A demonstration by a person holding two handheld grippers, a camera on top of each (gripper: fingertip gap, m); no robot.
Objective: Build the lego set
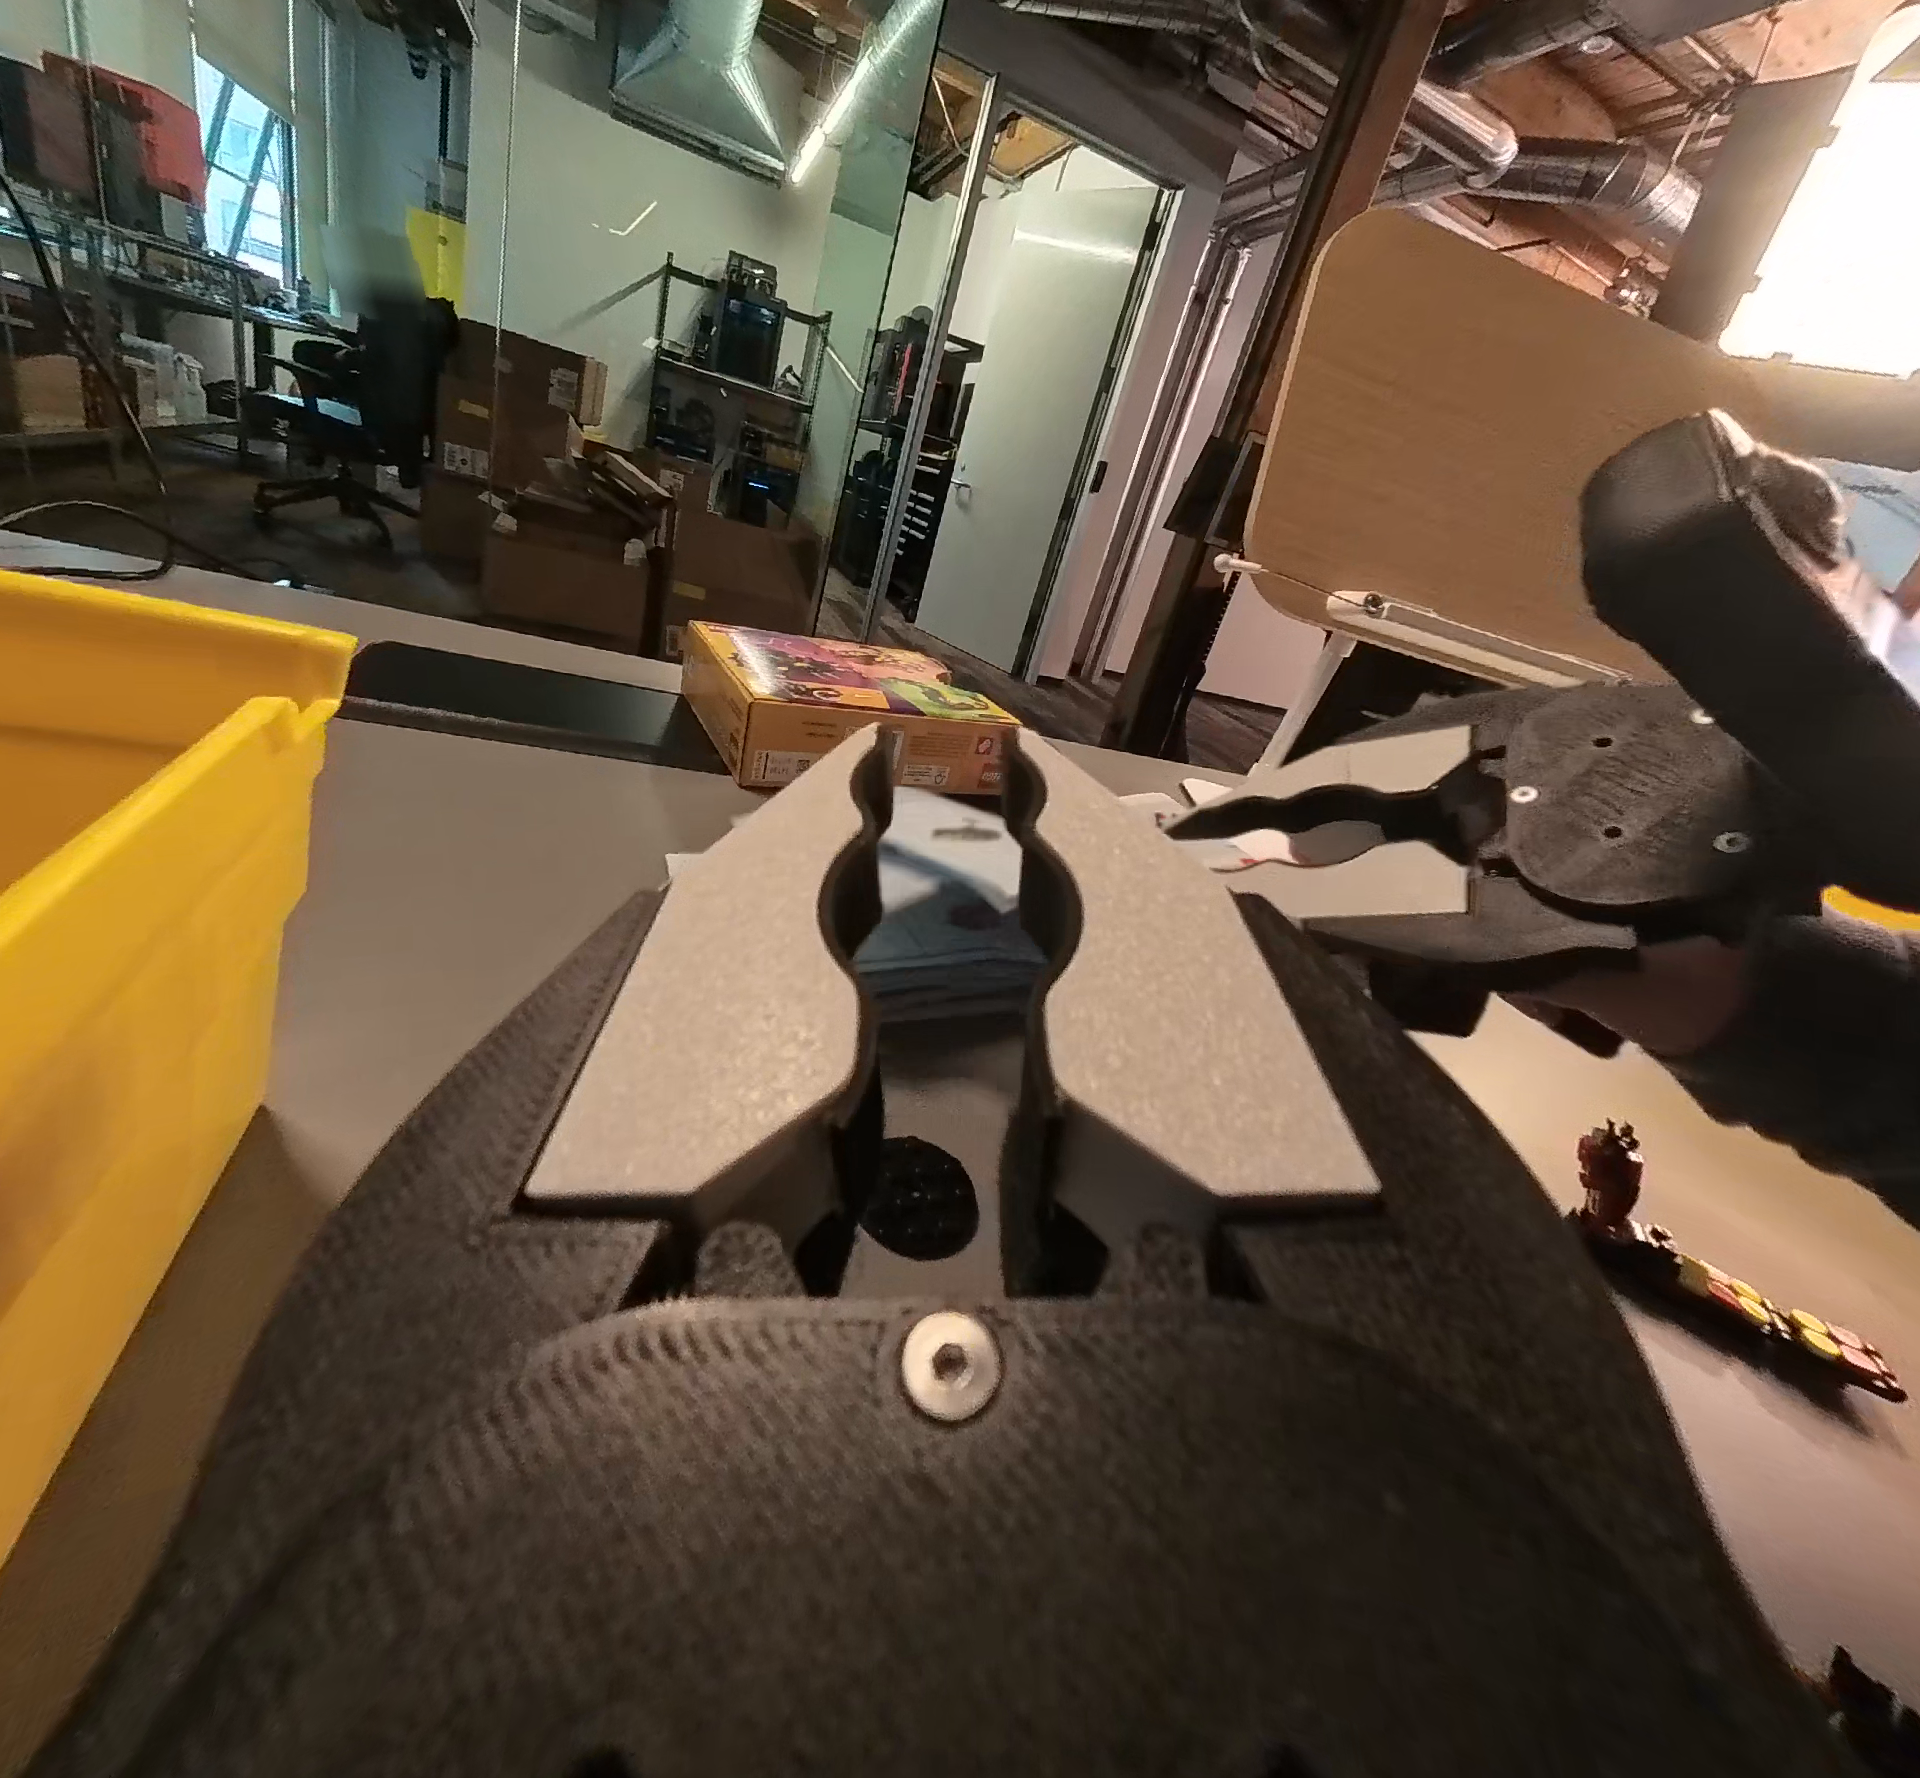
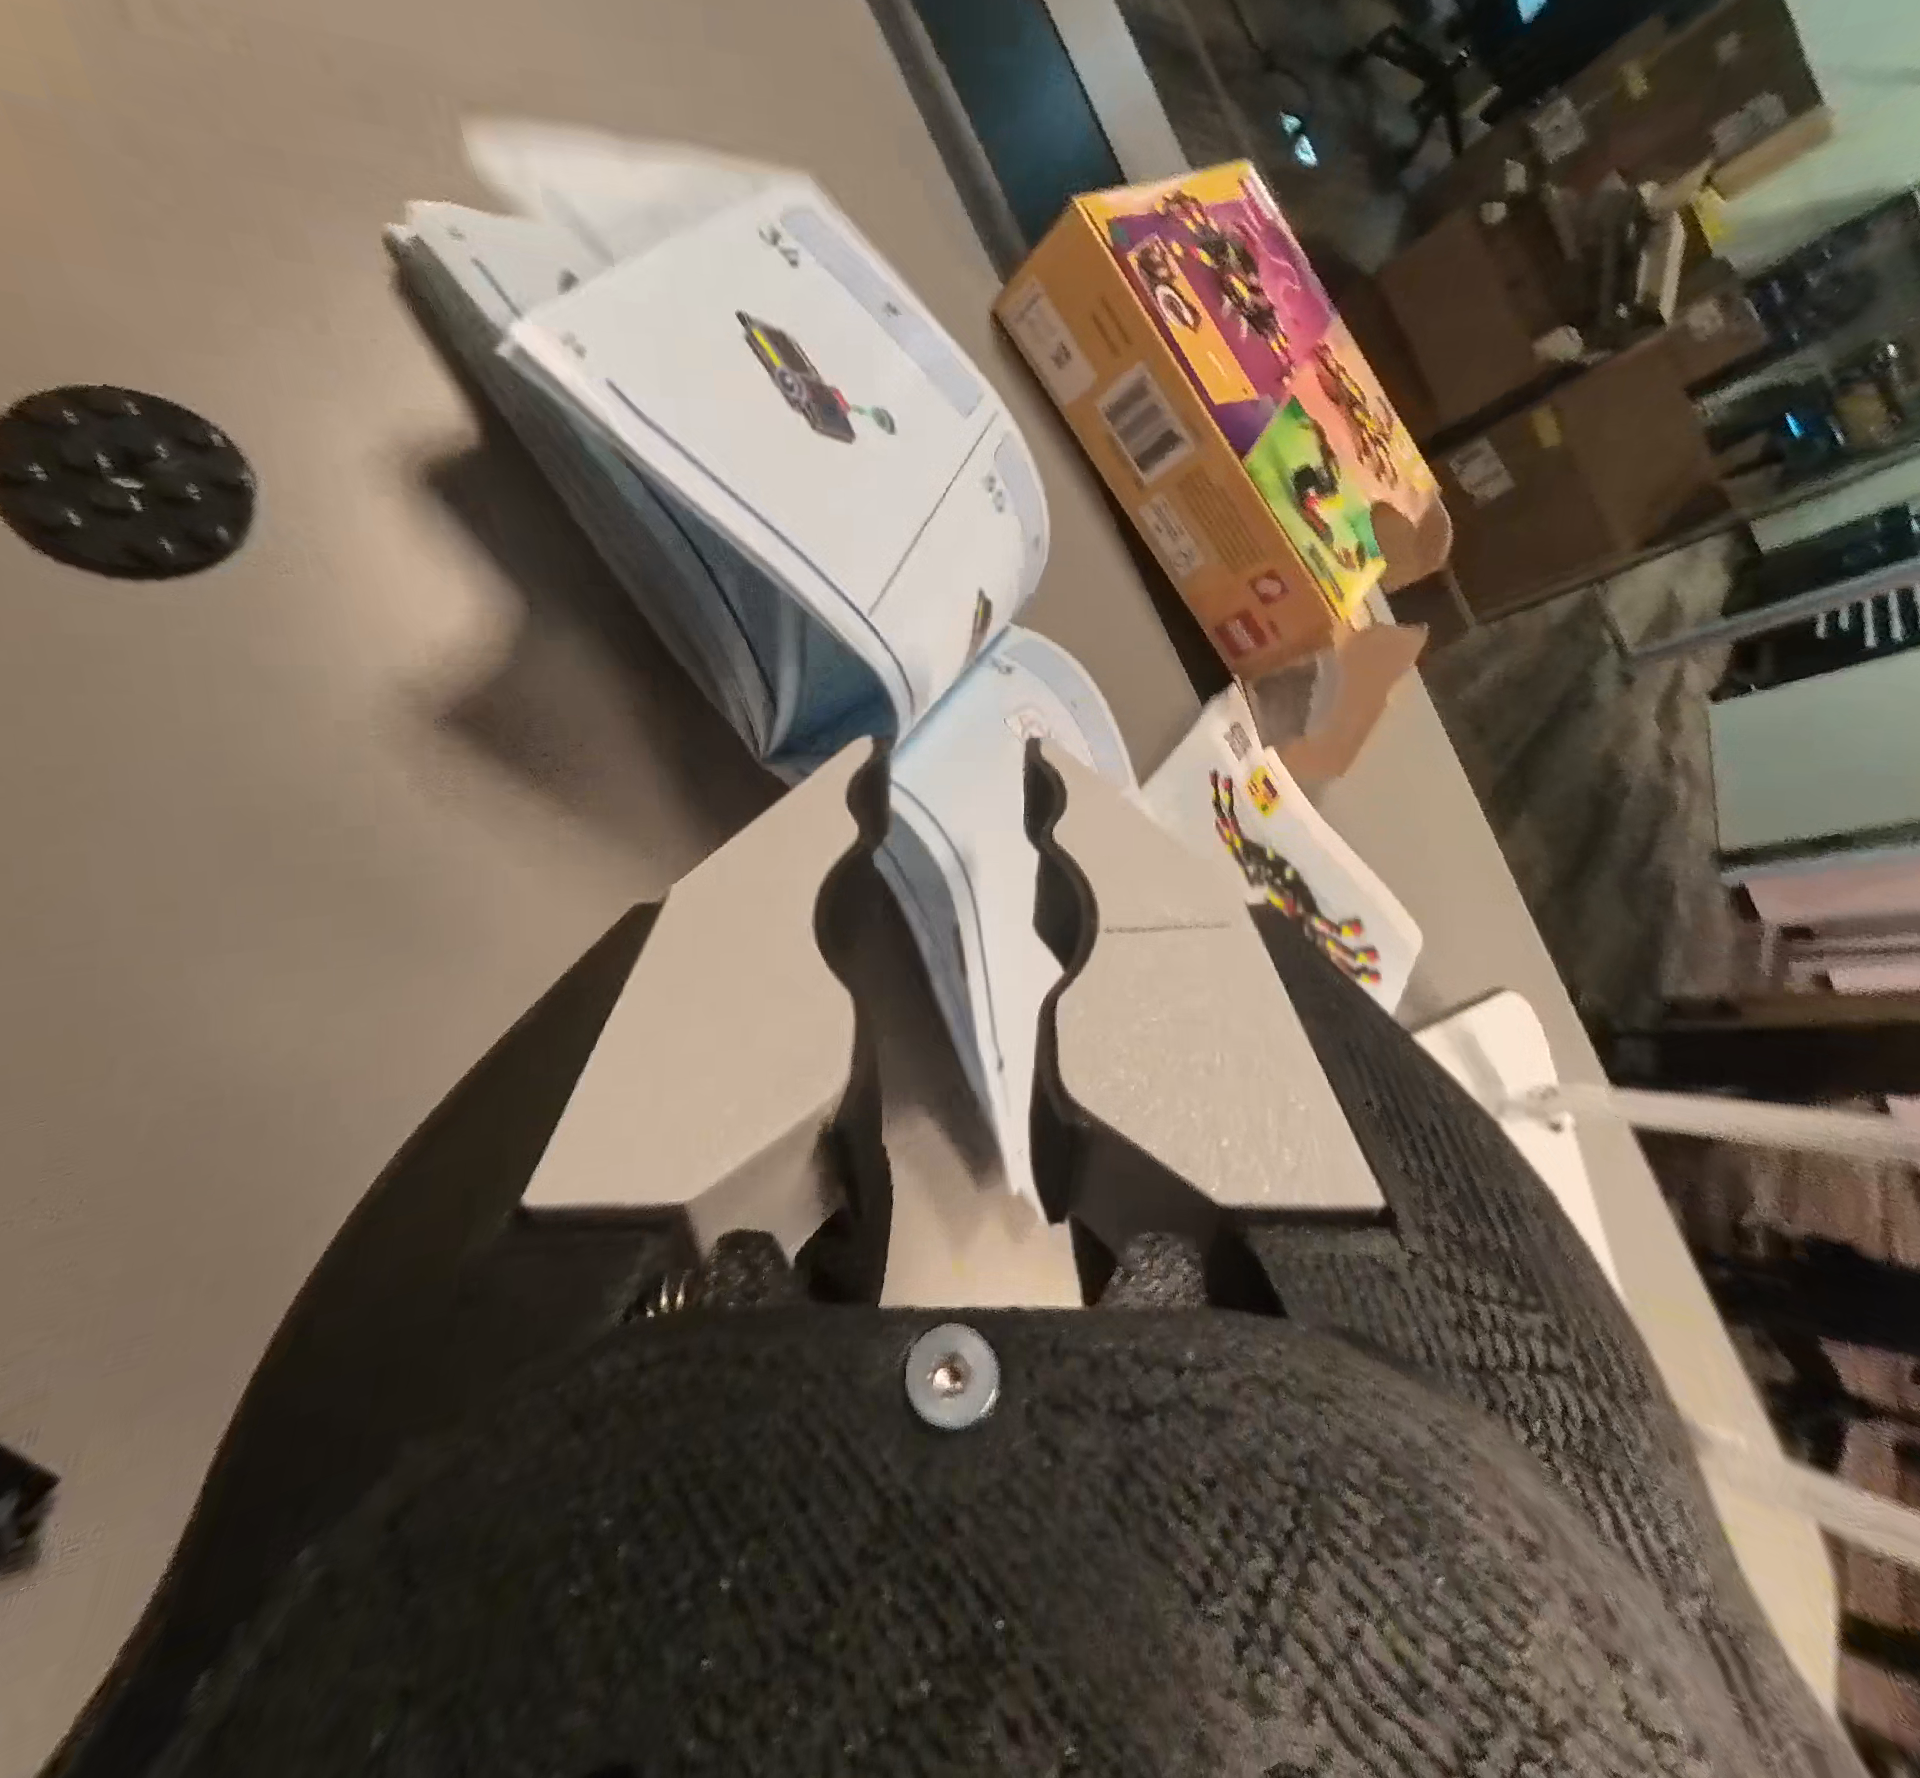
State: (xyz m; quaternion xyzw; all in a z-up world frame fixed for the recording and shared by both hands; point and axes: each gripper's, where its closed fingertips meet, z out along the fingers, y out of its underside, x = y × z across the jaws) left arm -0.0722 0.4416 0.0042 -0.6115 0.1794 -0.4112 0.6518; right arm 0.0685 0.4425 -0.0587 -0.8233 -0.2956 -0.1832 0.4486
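My left gripper [image 1: 951,746] is open and empty, low over the grey table [image 1: 468,876]. Through its gap I see the open instruction booklet [image 1: 935,897] and a black round plate [image 1: 920,1198]. My right gripper [image 2: 951,757] is open at the near edge of the booklet [image 2: 769,440], with a loose page lying between its fingers. It also shows at the right of the left wrist view [image 1: 1184,824], held by a gloved hand. A partly built strip with yellow and red tiles and a dark red figure [image 1: 1725,1302] lies to the right. The round plate [image 2: 125,497] lies left of the booklet.
A yellow bin [image 1: 135,897] stands at the left. The orange set box [image 1: 831,710] [image 2: 1226,398] lies at the table's far edge beside a black strip [image 1: 520,700]. A white printed sheet [image 2: 1288,855] lies right of the booklet. A small black piece [image 2: 21,1510] sits at the left. Some 15 cm of space lies between my two pairs of fingers. My left tips are roughly 11 cm from the black round plate [image 1: 920,1198]. Seen from the right wrist view [image 2: 84,445] as well.
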